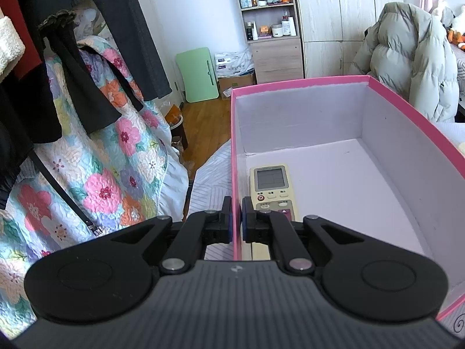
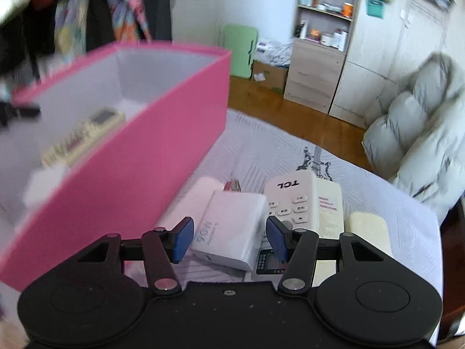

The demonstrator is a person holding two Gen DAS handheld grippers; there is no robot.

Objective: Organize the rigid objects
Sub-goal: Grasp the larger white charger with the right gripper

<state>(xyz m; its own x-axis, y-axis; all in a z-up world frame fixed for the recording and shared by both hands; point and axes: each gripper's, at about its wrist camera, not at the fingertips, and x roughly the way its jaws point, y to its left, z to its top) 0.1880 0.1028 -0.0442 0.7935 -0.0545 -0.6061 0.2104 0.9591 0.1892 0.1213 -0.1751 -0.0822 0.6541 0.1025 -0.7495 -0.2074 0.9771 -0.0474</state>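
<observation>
Motion blur smears the pink box (image 2: 139, 157) in the right wrist view, leaving the buttons on the cream remote (image 2: 84, 136) inside unreadable. In the left wrist view, the left gripper (image 1: 237, 218) covers that remote's lower half. The right gripper (image 2: 229, 240) hides part of a dark-screened device (image 2: 266, 263), and 1 cream object (image 2: 367, 232) cannot be identified.

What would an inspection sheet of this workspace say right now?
Surface: pale patterned bedspread.
Job's things: pink box holding a cream remote; outside it, a white charger, a TCL remote, a cream block.
Clutter: a small dark-screened device under the charger.
Grippers: left gripper shut on the box's wall; right gripper open around the charger.
Cables: nothing seen.
Surroundings: floral quilt, puffer jacket, shelves.
</observation>
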